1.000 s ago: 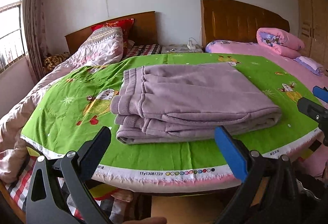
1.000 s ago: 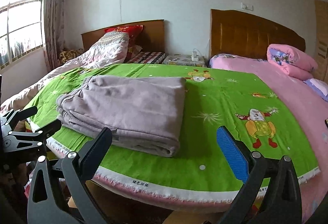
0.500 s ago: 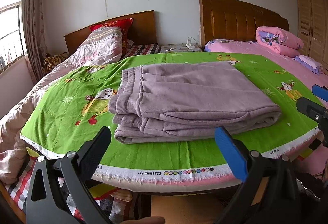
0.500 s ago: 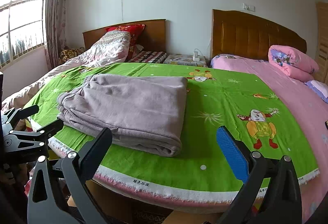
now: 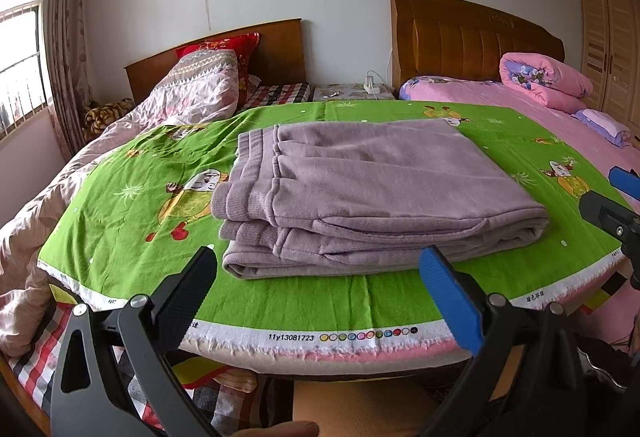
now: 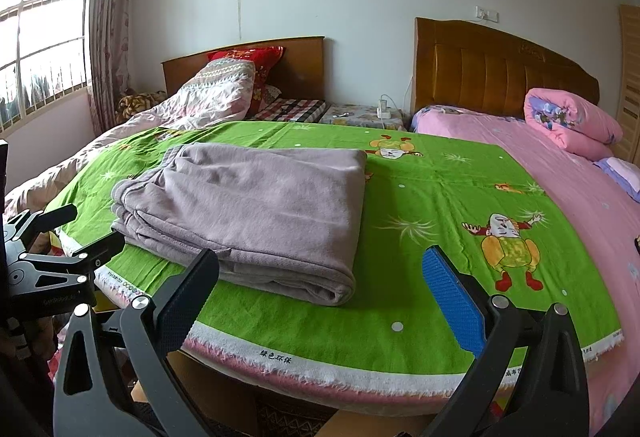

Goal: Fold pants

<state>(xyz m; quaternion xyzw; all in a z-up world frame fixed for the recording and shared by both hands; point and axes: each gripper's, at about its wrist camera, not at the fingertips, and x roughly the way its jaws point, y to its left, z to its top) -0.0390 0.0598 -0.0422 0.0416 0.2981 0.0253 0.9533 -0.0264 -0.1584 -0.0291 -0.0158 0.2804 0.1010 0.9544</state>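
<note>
Mauve pants lie folded in a flat stack on a green cartoon-print sheet, waistband to the left. The right wrist view shows the same pants left of centre on that sheet. My left gripper is open and empty, held just off the bed's near edge, short of the stack. My right gripper is open and empty too, near the stack's right corner. Each view catches the other gripper at its side: the right one and the left one.
Two beds stand side by side with wooden headboards. A crumpled quilt and red pillow lie at the back left. A rolled pink duvet sits at the back right, with a wardrobe beyond. A window is on the left.
Both grippers have drifted back slightly from the bed; the pants have not moved. Both stay open.
</note>
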